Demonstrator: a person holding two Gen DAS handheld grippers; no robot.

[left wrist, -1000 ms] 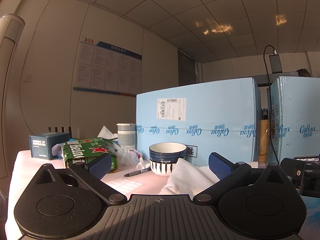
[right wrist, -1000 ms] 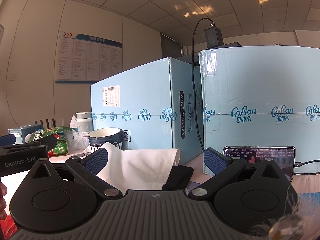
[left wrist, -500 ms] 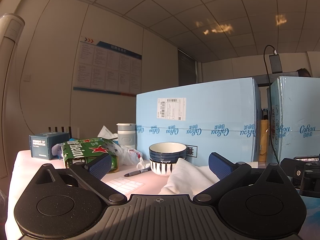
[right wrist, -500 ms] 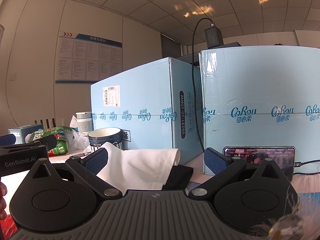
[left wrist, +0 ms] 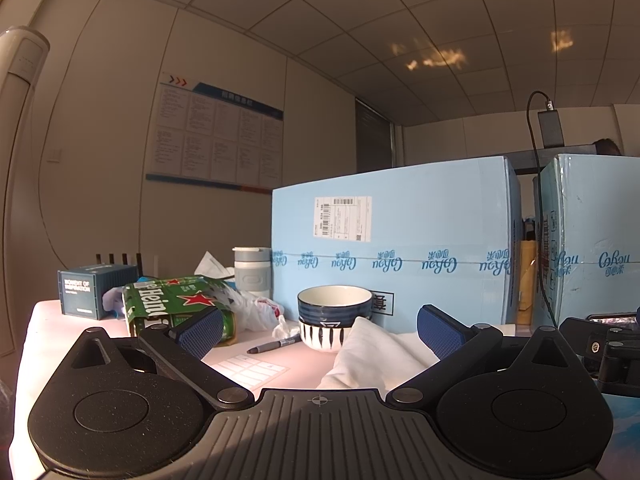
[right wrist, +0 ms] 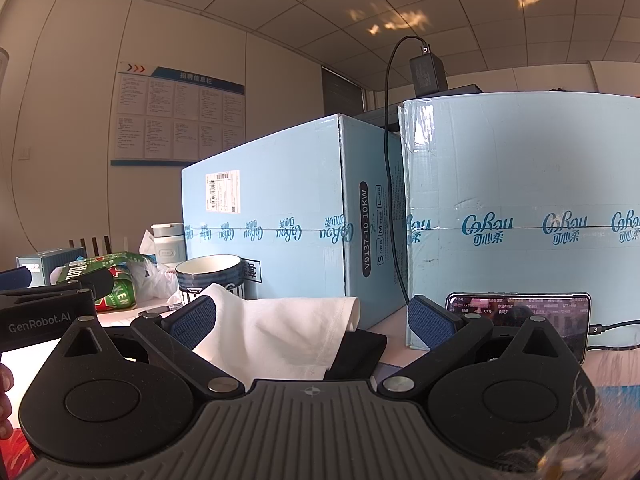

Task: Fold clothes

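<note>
Progress: folding not begun | white cotton garment (right wrist: 280,332) lies rumpled on surface over black cloth (right wrist: 356,350) | left gripper (left wrist: 320,330) and right gripper (right wrist: 312,318) fingers spread wide, empty

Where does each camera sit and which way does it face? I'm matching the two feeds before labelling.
Left wrist: on the left gripper, open, facing across the table at the stacked bowls, white garment and blue boxes.
Right wrist: on the right gripper, open, facing the garment, boxes and phone; the left gripper and fingertips of a hand show.
Shared: garment, bowls, boxes.
</note>
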